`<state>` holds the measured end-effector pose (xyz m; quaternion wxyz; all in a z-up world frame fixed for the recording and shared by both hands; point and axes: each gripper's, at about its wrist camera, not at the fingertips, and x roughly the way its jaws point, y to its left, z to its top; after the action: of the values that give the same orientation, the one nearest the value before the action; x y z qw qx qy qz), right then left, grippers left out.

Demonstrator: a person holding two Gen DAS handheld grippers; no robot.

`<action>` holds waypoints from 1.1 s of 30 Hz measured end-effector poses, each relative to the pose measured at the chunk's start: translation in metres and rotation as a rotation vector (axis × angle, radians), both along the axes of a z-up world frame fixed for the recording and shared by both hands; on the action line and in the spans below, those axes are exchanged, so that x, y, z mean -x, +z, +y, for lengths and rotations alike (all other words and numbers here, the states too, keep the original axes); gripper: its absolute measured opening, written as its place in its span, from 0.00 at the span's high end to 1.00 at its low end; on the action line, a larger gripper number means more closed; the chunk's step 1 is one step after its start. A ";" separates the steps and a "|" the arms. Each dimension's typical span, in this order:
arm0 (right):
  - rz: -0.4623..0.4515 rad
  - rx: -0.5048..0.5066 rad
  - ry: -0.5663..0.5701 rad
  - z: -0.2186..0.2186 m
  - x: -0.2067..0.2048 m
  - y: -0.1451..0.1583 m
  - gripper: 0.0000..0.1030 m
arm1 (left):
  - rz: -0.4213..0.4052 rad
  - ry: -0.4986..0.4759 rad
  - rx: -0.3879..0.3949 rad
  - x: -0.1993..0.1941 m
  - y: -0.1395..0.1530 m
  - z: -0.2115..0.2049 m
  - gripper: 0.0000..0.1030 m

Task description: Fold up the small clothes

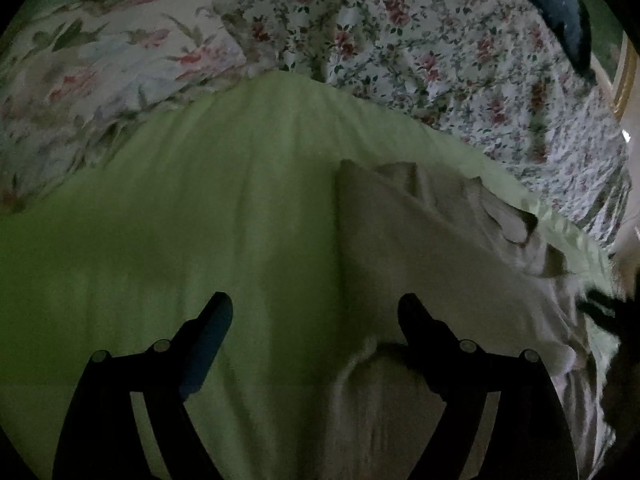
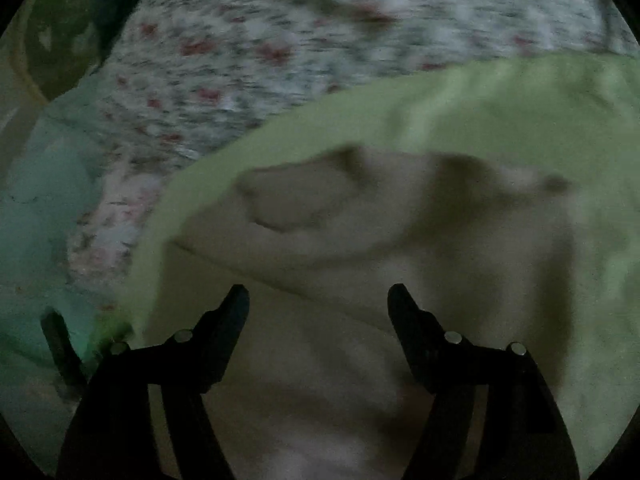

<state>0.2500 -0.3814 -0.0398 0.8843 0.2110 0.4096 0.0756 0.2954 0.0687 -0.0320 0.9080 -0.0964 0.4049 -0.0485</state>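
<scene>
My left gripper (image 1: 315,312) points down at a slant, its two dark fingers (image 1: 216,320) spread wide with nothing between the tips. My right gripper (image 2: 318,304) tilts down the same way, its jaws also apart, a little narrower than the left, and nothing is pinched between them. Its view is smeared with blur. At the right edge of the left view a dark shape shows, too blurred to tell.

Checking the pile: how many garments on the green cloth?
1: a pale garment lying on the green cloth, toward its right side in the left wrist view. Dim, blurred frames; others may be hidden.
</scene>
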 end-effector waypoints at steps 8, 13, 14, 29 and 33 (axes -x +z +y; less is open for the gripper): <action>0.089 0.129 -0.006 -0.024 0.033 -0.027 0.39 | 0.082 -0.021 -0.074 -0.034 -0.021 -0.011 0.17; 0.096 0.060 -0.007 -0.024 0.032 -0.035 0.94 | 0.077 -0.041 -0.114 -0.035 -0.021 -0.021 0.17; 0.071 0.070 -0.011 -0.025 0.035 -0.029 0.95 | 0.074 -0.044 -0.122 -0.035 -0.020 -0.022 0.17; -0.016 0.193 -0.118 -0.022 0.062 0.000 0.95 | 0.090 -0.057 -0.206 -0.040 -0.031 -0.036 0.13; 0.097 0.166 -0.053 -0.012 0.052 -0.025 0.94 | 0.093 -0.050 -0.214 -0.039 -0.030 -0.035 0.12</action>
<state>0.1976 -0.3934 -0.0648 0.8796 0.1511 0.4510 0.0075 0.3341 0.0340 -0.0624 0.8920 0.0091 0.4514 -0.0229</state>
